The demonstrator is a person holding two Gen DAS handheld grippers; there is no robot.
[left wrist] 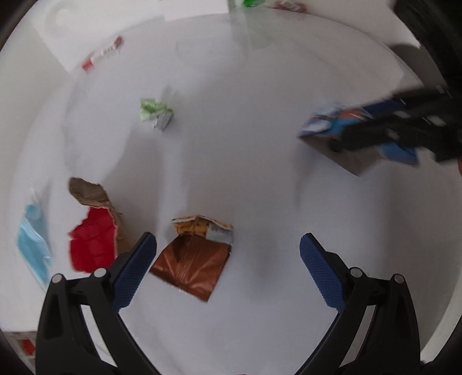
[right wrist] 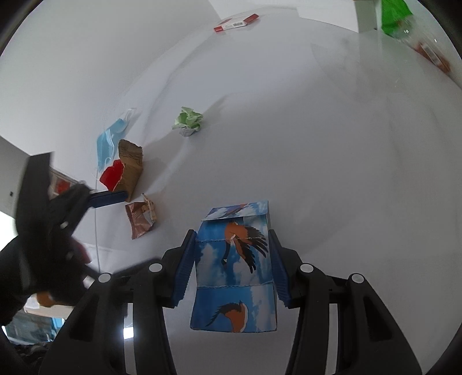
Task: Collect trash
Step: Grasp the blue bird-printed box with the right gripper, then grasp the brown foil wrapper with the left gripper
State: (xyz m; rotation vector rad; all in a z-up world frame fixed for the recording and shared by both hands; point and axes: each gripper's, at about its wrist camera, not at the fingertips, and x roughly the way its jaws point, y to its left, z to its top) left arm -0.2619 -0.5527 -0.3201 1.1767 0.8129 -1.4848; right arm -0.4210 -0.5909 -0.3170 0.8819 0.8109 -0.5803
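Note:
My right gripper (right wrist: 231,235) is shut on a blue carton printed with flying birds (right wrist: 234,259), pads pressed on both its sides, held above the white table (right wrist: 317,158). The left wrist view shows that carton (left wrist: 323,124) at the right, in the right gripper (left wrist: 375,135). My left gripper (left wrist: 228,245) points down, open and empty. A copper-brown wrapper (left wrist: 193,262) lies on the table just inside its left finger (left wrist: 135,268). In the right wrist view one blue finger of the left gripper (right wrist: 111,198) reaches above that wrapper (right wrist: 141,219).
A torn red and brown cardboard piece (left wrist: 92,239), a blue face mask (left wrist: 31,242), a crumpled green paper (left wrist: 156,112) and a red-and-white box (left wrist: 104,53) lie on the table. A green bag (right wrist: 394,14) is at the far right edge.

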